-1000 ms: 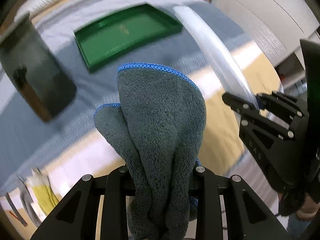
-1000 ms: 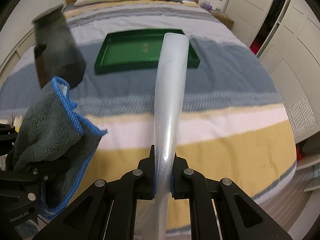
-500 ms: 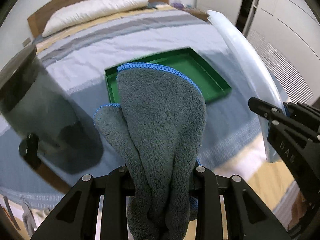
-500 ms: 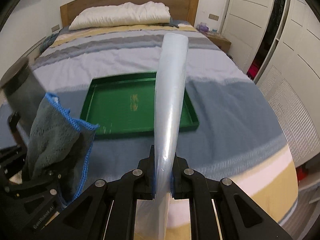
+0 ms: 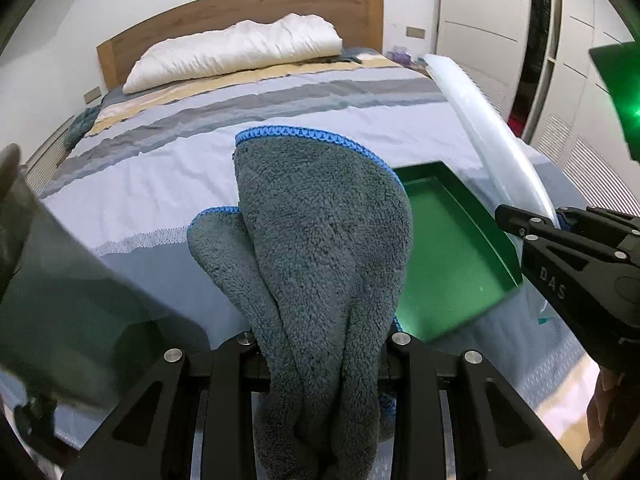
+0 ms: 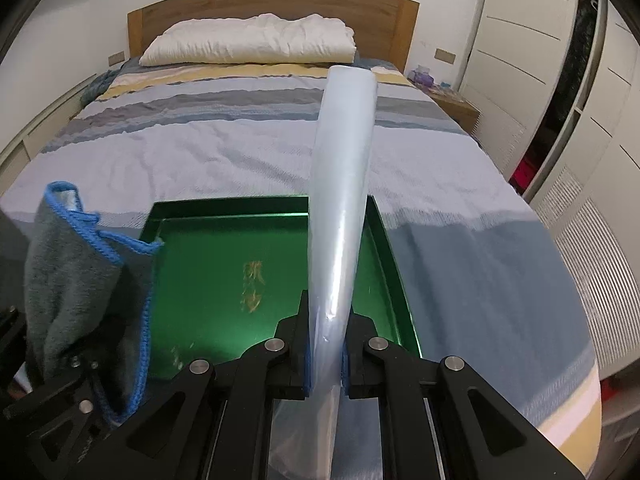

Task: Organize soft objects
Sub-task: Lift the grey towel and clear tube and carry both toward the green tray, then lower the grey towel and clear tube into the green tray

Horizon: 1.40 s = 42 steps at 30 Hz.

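My left gripper [image 5: 320, 344] is shut on a grey fleece cloth with blue edging [image 5: 320, 248], which stands up bunched between the fingers. The cloth also shows at the left of the right wrist view [image 6: 80, 280]. My right gripper [image 6: 325, 344] is shut on a clear, pale plastic bag [image 6: 344, 184] that sticks up stiffly forward; the bag shows in the left wrist view [image 5: 492, 132] too. A green tray [image 6: 224, 280] lies on the striped bed just below and ahead of both grippers; it also shows in the left wrist view [image 5: 452, 256].
The bed [image 6: 240, 152] has a striped cover, a white pillow [image 6: 248, 40] and a wooden headboard [image 6: 272, 8]. A blurred dark object [image 5: 60, 288] hangs close at the left. White wardrobe doors [image 6: 560, 80] stand on the right, with a nightstand [image 6: 452, 104].
Both grippers have moved forward over the bed toward the green tray, which now lies directly beneath them. Each still holds its item; the view has tilted up to show the headboard.
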Available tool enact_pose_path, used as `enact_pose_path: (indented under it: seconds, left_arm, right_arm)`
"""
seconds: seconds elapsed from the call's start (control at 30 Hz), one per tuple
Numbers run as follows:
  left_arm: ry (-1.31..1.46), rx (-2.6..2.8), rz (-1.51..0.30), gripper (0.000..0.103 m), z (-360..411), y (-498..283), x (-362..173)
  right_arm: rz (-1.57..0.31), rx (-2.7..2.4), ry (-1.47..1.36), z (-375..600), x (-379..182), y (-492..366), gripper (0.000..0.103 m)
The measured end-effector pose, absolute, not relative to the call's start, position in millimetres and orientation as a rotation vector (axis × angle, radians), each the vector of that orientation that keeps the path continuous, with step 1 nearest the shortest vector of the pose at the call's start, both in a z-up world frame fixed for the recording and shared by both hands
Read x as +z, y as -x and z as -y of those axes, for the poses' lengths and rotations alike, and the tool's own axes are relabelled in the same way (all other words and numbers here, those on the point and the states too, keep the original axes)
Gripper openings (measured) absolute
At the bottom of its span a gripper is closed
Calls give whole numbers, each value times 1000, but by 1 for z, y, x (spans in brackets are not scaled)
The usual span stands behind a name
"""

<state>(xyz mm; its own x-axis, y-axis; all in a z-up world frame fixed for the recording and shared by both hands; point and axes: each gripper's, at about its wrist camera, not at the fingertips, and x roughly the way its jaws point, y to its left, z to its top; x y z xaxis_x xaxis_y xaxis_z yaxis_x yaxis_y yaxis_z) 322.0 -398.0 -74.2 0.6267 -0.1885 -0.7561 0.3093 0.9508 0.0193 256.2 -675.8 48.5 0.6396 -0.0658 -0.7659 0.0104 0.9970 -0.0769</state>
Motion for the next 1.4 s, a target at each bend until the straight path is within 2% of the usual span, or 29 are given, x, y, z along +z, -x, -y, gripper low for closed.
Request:
enact_pose_path:
  seconds: [0.37,0.77,1.4]
  left_arm:
    - [-144,-234,-851,25,406,-327,-92]
    - [-134,-182,-853,25,418,-340,-101]
    - [-142,-149,-901,25,422,-350,-116]
  right_arm:
    - [-924,-37,117,677,5,-313,10]
    - [-969,-16,178,666,-17,-359,10]
    - [-1023,20,185,657,-43,-385,11]
